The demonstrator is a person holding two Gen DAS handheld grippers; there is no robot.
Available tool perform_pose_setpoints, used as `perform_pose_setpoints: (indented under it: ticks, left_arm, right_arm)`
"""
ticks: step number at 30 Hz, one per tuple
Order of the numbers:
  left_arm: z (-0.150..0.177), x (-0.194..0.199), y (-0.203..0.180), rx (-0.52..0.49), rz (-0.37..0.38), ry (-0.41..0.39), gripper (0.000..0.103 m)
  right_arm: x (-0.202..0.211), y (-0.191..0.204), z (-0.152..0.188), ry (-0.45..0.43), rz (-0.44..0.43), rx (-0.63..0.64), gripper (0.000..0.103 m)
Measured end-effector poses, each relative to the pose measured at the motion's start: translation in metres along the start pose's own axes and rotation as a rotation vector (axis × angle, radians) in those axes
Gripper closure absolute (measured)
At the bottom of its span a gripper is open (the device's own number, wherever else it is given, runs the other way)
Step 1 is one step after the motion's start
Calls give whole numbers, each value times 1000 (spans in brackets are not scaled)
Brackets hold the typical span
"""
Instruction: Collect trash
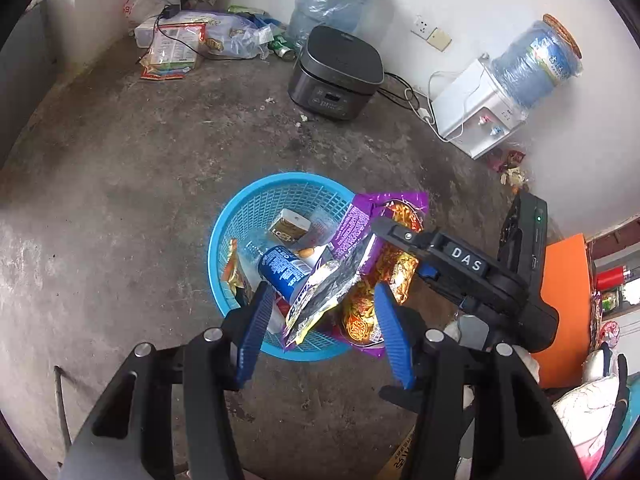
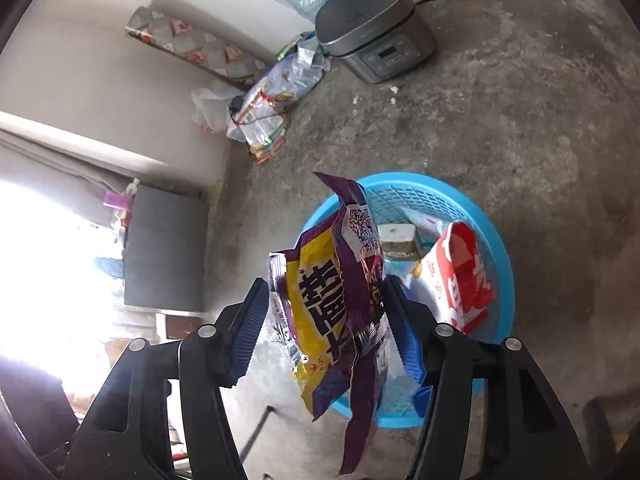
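Note:
A blue plastic basket (image 1: 240, 208) stands on the concrete floor, holding a blue can (image 1: 280, 272), a small carton (image 1: 290, 226) and wrappers. My left gripper (image 1: 324, 320) hangs open above its near rim. A silver and yellow wrapper (image 1: 320, 296) lies loose between the fingers, with no pad pressing on it. My right gripper (image 2: 326, 328) is open beside the basket (image 2: 496, 240). A purple and yellow snack bag (image 2: 328, 312) hangs between its fingers, close to the right pad, with a clear gap on the left. A red and white carton (image 2: 460, 276) leans inside the basket.
A grey rice cooker (image 1: 336, 72) and a white water dispenser (image 1: 476, 116) with cables stand by the far wall. Bags and packets (image 1: 188, 44) are piled in the back left corner. Small wrappers (image 1: 508, 164) lie near the dispenser. An orange panel (image 1: 564, 300) stands at right.

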State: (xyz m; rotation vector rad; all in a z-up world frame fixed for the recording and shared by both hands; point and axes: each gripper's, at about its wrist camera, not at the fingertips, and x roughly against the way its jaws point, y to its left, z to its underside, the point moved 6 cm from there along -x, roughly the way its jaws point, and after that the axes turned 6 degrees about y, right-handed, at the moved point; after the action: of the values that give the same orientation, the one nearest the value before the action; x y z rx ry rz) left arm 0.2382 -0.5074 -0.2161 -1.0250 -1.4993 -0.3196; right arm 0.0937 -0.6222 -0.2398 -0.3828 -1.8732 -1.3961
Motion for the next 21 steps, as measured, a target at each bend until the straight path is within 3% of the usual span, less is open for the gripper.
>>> perform_pose_setpoints:
  ticks: [3, 9, 16, 21]
  left_arm:
    - [-3, 21, 5, 12, -4, -46, 50]
    - [0, 73, 9, -16, -22, -127, 48]
    - [28, 168, 13, -44, -28, -265, 44]
    - [75, 246, 20, -36, -51, -378, 32]
  right_arm:
    - [2, 1, -10, -32, -49, -41, 31]
    - [-8, -12, -11, -19, 74, -82, 29]
    - [34, -15, -12, -161, 173, -57, 29]
    - [83, 18, 5, -254, 120, 27, 29]
